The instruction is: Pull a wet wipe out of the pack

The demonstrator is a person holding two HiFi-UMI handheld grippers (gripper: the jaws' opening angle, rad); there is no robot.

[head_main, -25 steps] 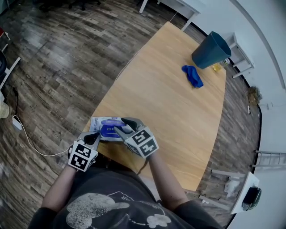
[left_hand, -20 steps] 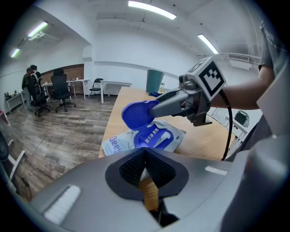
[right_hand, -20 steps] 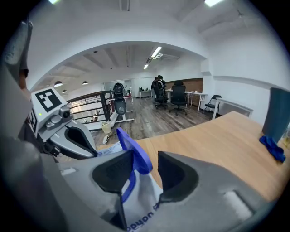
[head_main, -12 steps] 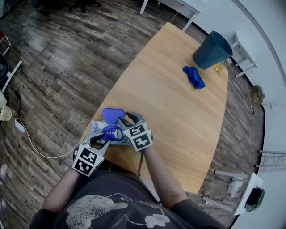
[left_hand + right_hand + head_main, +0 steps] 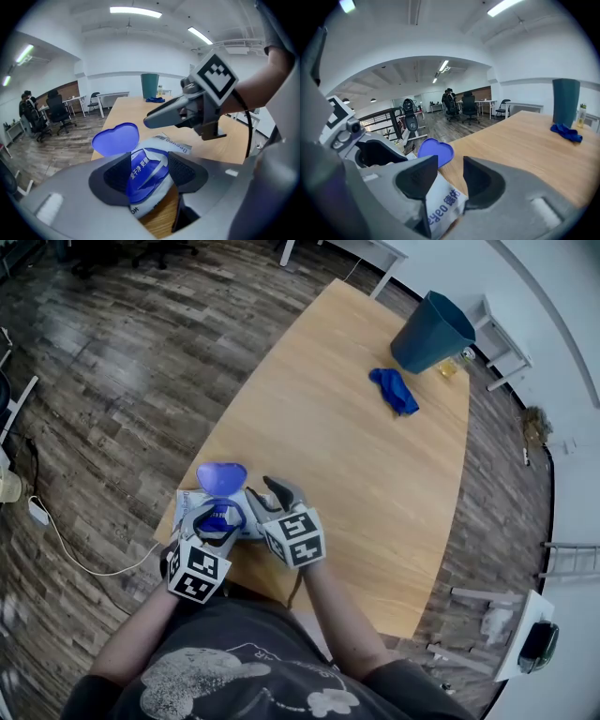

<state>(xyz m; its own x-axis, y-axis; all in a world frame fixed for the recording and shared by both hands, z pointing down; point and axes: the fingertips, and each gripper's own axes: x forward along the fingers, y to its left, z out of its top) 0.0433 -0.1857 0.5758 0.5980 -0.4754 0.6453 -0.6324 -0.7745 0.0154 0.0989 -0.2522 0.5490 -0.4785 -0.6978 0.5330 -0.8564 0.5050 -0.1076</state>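
The wet wipe pack (image 5: pixel 192 502) lies at the near corner of the counter (image 5: pixel 356 456), in the lower left of the head view, with its blue heart-shaped lid (image 5: pixel 222 477) flipped up and standing just beyond it, so the opening under the lid is presumably exposed for a pull. The left gripper (image 5: pixel 217 518) sits over the near end of the pack, and the right gripper (image 5: pixel 267 501) hovers just beside it on the right, its tips aimed at the pack's middle. A dark bin (image 5: pixel 431 329) and a blue cloth (image 5: pixel 394 392) sit well apart at the counter's far end and play no part here. In the left gripper view the two dark pads press on either side of the pack's blue-labelled end, which bulges between them. This reads as a steadying clamp that pins the pack down while the other side works. The right gripper crosses the upper middle of this frame above the pack, clear of it. In the right gripper view the jaws stand a narrow gap apart with nothing caught between them. A white printed edge of the pack shows below the left jaw and the lid shows just past the tips. No wipe can be seen yet, so the pull looks not yet begun.
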